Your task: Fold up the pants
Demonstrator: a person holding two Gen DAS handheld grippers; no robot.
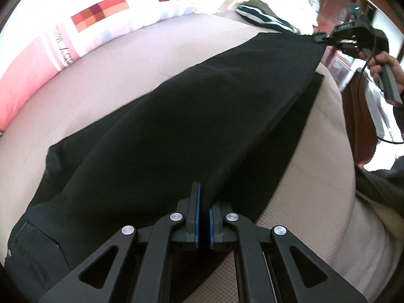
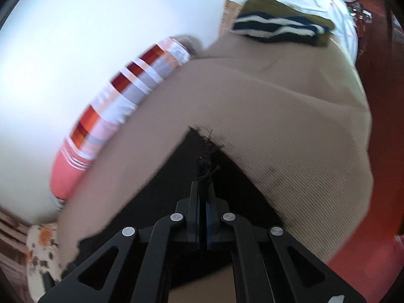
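- The long black fabric pants [image 1: 176,116] stretch as one narrow band across the beige woven bed cover [image 1: 126,75], their long axis running from the left black two-finger gripper [image 1: 204,207] straight away to the right black two-finger gripper [image 1: 322,38] at the far end.
- The left gripper's blue-padded fingers are nearly together, pinching a ridge of the cloth at the near end; the waist part seems to lie just to its left.
- The right gripper [image 2: 203,189] is clamped on a frayed black hem [image 2: 207,151], lifted off the cover.
- Each hand owns one end, so neither is nearer; I judge the fold turns on carrying one end along this axis onto the other.
- The pants look doubled lengthwise, taut between the grips, with soft creases; a second layer's edge shows along the near side.
- A striped folded garment [image 2: 277,27] and a checked pink pillow [image 1: 75,32] sit beyond.
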